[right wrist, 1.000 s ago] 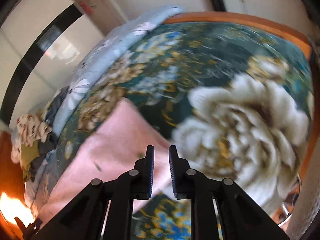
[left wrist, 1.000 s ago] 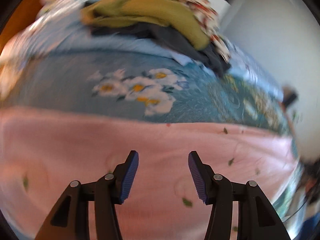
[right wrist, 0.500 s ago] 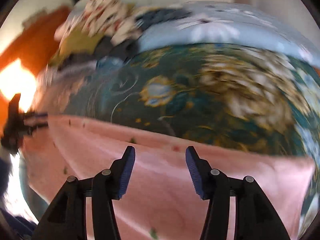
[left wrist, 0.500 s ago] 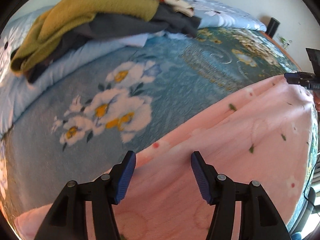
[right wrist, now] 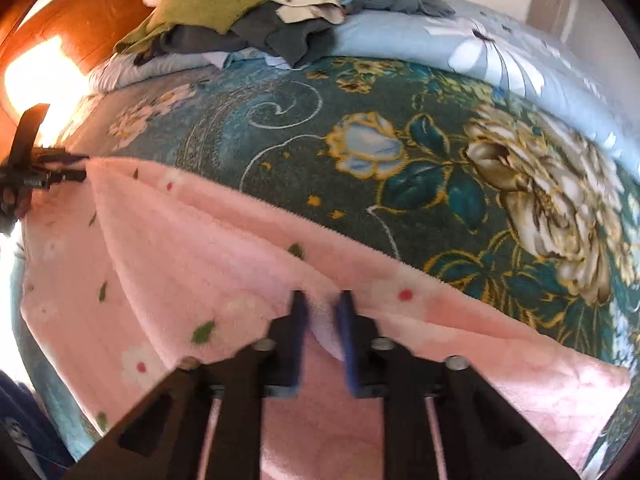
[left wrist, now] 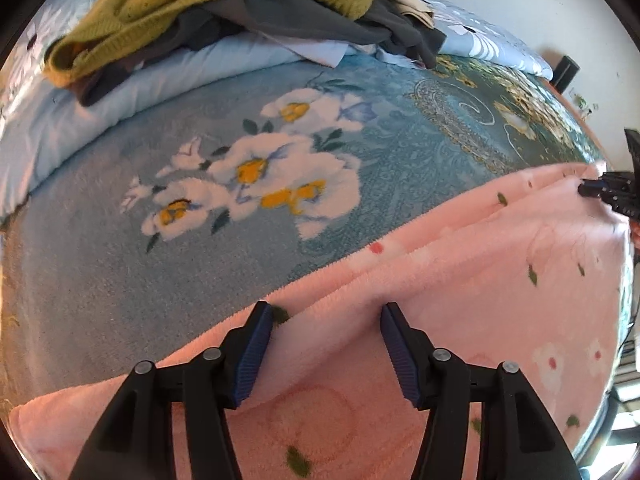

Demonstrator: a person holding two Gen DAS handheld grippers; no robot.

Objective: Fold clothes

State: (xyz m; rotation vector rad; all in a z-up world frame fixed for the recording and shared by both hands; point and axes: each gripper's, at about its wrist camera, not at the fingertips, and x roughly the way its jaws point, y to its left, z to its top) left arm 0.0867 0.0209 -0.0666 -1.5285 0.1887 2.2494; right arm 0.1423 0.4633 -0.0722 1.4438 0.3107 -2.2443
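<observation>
A pink fleece garment (left wrist: 460, 304) with small flowers and green leaves lies spread on the bed, its far edge doubled into a soft fold. My left gripper (left wrist: 326, 314) is open, its jaws straddling that fold at the garment's left part. My right gripper (right wrist: 321, 302) is shut on a pinch of the same folded edge of the pink garment (right wrist: 192, 264). Each gripper shows at the edge of the other's view: the right one (left wrist: 612, 196) at the far right, the left one (right wrist: 44, 176) at the far left.
The bed is covered by a teal floral blanket (left wrist: 280, 168), also in the right wrist view (right wrist: 400, 152). A heap of clothes (left wrist: 224, 4) (olive knit, grey, floral) sits on a pale blue quilt behind (right wrist: 248, 12). A wooden headboard (right wrist: 80, 20) stands at the left.
Both grippers moved down to the pink garment's folded edge. The right jaws, open half a second ago, have closed on the fabric. The left jaws stay open.
</observation>
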